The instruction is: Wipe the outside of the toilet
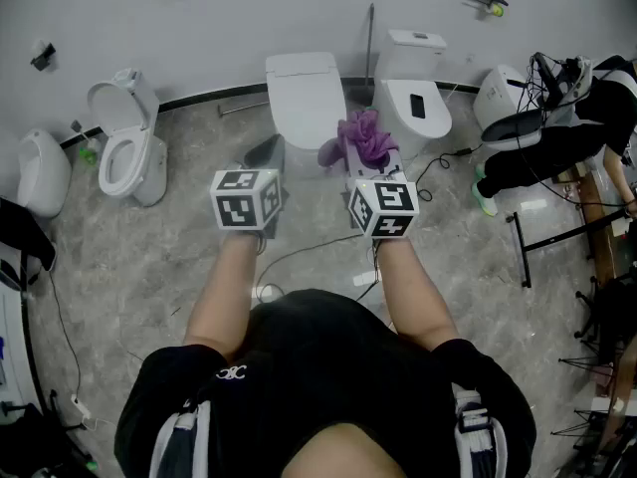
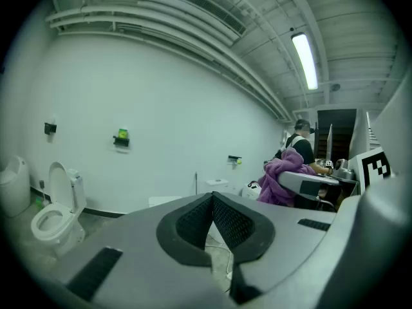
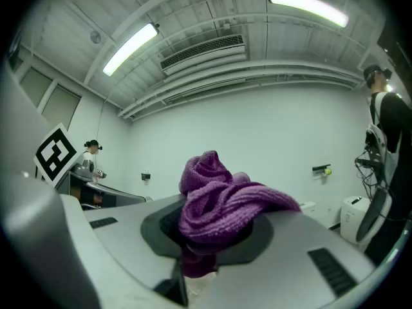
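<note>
Testing hall: toilets (image 1: 127,147) along wall (image 1: 299,8)

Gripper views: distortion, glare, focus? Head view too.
Left gripper view: heavy fisheye, black corners, ceiling light blown out, jaw pads in focus. Right gripper view: same fisheye, two lights glaring, purple cloth sharp enough to show its knit. Head view: flat even light, faint shadows, no motion blur.

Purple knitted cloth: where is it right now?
The purple knitted cloth is clamped in the right gripper, right of centre in the head view, in front of the closed white toilet.
</note>
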`<state>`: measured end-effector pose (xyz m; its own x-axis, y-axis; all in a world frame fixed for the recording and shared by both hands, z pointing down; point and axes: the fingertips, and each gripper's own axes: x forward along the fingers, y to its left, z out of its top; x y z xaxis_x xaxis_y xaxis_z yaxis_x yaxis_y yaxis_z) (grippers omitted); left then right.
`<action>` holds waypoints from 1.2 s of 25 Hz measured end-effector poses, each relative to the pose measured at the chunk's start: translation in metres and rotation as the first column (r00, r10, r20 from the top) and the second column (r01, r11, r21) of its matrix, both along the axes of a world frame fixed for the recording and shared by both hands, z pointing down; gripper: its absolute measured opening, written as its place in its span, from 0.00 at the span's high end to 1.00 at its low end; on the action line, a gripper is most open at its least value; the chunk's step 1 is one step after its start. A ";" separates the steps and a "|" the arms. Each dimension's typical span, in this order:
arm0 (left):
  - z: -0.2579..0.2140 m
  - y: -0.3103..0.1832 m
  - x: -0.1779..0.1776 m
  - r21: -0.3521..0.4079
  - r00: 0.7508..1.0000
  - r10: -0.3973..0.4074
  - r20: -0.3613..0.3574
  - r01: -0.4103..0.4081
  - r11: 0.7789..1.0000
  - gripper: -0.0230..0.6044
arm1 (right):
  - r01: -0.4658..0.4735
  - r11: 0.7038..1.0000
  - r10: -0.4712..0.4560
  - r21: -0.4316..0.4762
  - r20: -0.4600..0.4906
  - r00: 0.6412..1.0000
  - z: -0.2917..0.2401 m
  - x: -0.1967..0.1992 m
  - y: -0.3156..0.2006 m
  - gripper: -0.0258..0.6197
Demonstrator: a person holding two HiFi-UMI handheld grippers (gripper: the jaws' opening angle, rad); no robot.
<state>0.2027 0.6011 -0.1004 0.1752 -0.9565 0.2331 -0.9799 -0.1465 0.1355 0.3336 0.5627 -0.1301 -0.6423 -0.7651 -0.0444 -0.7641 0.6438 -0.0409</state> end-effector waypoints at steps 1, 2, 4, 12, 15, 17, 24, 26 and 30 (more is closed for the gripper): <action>0.001 0.000 -0.001 -0.003 1.000 -0.001 -0.001 0.001 1.000 0.95 | 0.002 1.000 -0.002 -0.001 0.010 1.000 0.000 -0.001 0.000 0.84; 0.002 0.000 -0.001 -0.006 1.000 -0.003 -0.002 0.003 1.000 0.95 | 0.005 1.000 -0.005 -0.002 0.021 1.000 0.000 -0.001 0.001 0.84; 0.003 -0.001 -0.002 -0.011 1.000 -0.004 0.000 0.004 1.000 0.95 | 0.006 1.000 -0.006 -0.001 0.047 0.999 -0.002 -0.001 0.002 0.83; 0.010 0.000 -0.005 -0.038 1.000 0.010 0.003 -0.010 0.999 0.95 | -0.006 1.000 0.007 -0.011 0.045 0.999 0.001 -0.005 0.003 0.83; 0.011 -0.001 -0.008 -0.043 1.000 0.014 0.004 -0.014 0.999 0.95 | -0.008 1.000 0.008 -0.011 0.040 0.999 0.002 -0.010 0.003 0.83; 0.013 -0.001 -0.011 -0.046 1.000 0.015 0.007 -0.015 0.999 0.95 | -0.012 1.000 0.012 -0.016 0.039 0.999 0.005 -0.012 0.002 0.83; 0.017 -0.003 -0.024 -0.054 1.000 0.022 0.009 -0.022 0.998 0.95 | -0.032 0.999 0.032 -0.027 0.031 0.999 0.011 -0.021 0.000 0.83; 0.018 -0.003 -0.031 -0.055 1.000 0.023 0.008 -0.023 0.998 0.95 | -0.034 0.999 0.035 -0.028 0.027 0.999 0.012 -0.028 0.000 0.83; 0.017 -0.003 -0.048 -0.050 1.000 0.030 0.005 -0.029 0.998 0.95 | -0.044 0.999 0.045 -0.024 0.028 0.999 0.011 -0.042 0.000 0.83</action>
